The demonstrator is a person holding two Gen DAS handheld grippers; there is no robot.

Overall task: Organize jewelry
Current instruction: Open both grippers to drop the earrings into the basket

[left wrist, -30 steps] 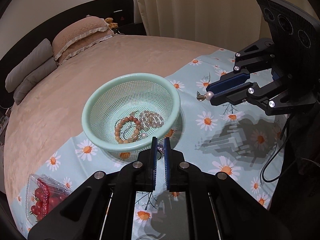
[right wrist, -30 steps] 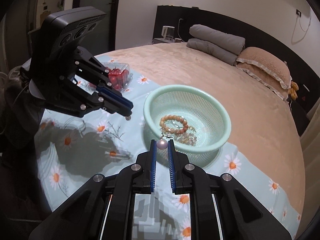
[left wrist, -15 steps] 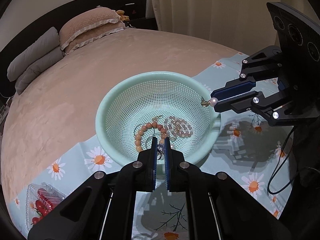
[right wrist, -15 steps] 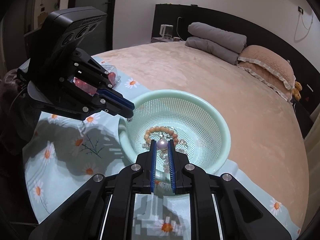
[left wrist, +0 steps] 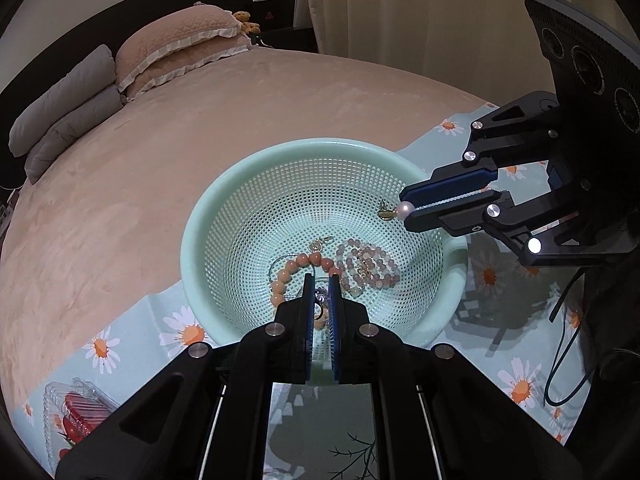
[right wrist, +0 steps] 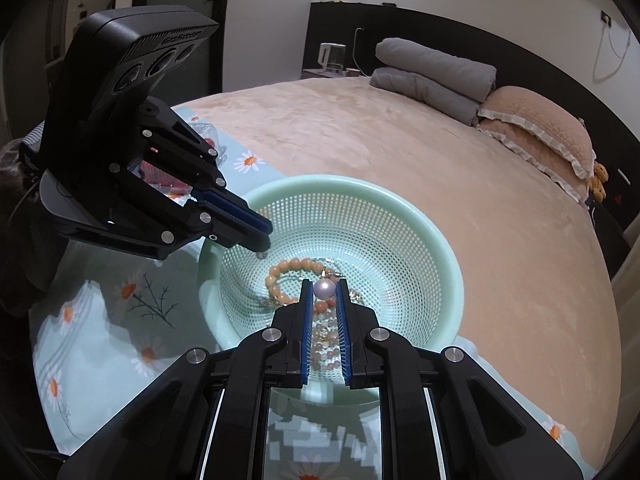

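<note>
Both grippers have travelled from over the daisy-print cloth (left wrist: 516, 384) to above the mint-green perforated plastic basket (left wrist: 256, 184). Right gripper (right wrist: 323, 289) pinches a round white pearl earring (right wrist: 324, 289) at its tips, over the basket's middle. Left gripper (left wrist: 321, 286) is nearly closed on a small metallic trinket (left wrist: 320, 298), too blurred to identify, above the orange bead bracelet (left wrist: 298, 266) near the basket's near wall. Risk: released too near the rim, a piece could bounce out onto the cloth.

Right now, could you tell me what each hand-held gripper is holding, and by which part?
The right hand-held gripper pinches a pearl earring by its pearl. The left hand-held gripper grips small jewelry; which part is unclear.
</note>
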